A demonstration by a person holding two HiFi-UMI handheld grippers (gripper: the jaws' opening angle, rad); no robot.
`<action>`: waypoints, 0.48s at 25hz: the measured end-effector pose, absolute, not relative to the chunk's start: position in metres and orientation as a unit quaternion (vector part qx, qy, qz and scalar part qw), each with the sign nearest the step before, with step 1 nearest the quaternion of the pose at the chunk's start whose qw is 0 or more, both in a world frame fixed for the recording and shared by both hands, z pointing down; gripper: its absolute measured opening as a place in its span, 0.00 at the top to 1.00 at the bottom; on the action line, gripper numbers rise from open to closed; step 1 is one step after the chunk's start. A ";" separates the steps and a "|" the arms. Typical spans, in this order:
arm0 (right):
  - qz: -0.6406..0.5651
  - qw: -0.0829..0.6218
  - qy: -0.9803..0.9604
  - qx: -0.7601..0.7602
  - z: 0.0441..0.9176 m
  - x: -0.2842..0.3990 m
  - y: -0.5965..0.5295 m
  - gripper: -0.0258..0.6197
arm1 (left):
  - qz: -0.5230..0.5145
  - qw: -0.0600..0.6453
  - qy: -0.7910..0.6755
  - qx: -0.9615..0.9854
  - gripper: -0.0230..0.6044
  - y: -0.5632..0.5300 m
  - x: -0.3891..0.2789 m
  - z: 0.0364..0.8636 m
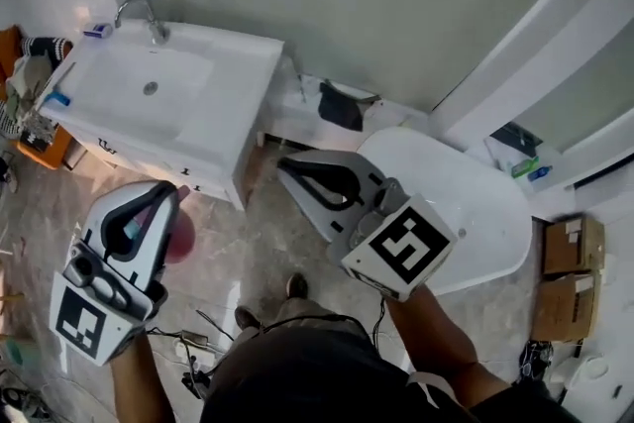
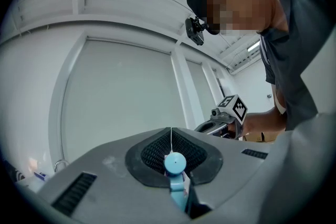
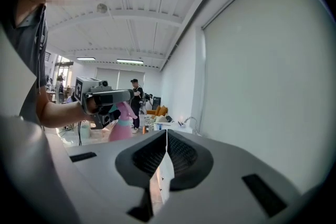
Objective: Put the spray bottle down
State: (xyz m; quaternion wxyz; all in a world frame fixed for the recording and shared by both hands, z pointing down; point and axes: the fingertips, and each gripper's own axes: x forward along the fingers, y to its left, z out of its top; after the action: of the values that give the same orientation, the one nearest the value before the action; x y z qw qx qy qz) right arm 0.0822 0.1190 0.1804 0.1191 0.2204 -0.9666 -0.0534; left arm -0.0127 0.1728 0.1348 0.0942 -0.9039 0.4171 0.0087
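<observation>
The spray bottle [image 1: 181,235] has a pink body and a light blue head. My left gripper [image 1: 168,198] is shut on it, low at the left of the head view, over the floor in front of the vanity. In the left gripper view the blue nozzle [image 2: 175,165] is pinched between the shut jaws of the left gripper [image 2: 171,136]. The right gripper view shows the pink bottle [image 3: 122,126] hanging below the left gripper [image 3: 105,97]. My right gripper [image 1: 287,165] is at the centre, pointing up-left, shut and holding nothing [image 3: 167,136].
A white sink vanity [image 1: 168,104] with a faucet [image 1: 139,10] stands at the upper left. A white bathtub [image 1: 466,203] lies at the right, with cardboard boxes [image 1: 570,272] beyond it. Cables [image 1: 198,342] trail on the marble floor. A person [image 3: 135,97] stands far off.
</observation>
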 end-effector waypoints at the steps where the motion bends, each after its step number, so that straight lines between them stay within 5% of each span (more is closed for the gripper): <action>1: -0.049 0.114 -0.968 0.217 0.180 0.088 0.111 0.95 | 0.012 0.101 0.419 -0.902 0.95 0.165 -0.004 0.135; 12: -0.015 0.136 -0.974 0.179 0.190 0.128 0.039 0.95 | 0.006 0.104 0.450 -0.887 0.95 0.099 0.036 0.127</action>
State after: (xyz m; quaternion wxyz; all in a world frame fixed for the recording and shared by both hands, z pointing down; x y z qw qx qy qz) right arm 0.1280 0.0395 0.1895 0.1360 0.1792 -0.9743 -0.0150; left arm 0.0358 0.0994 0.1269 0.1041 -0.8870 0.4499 0.0057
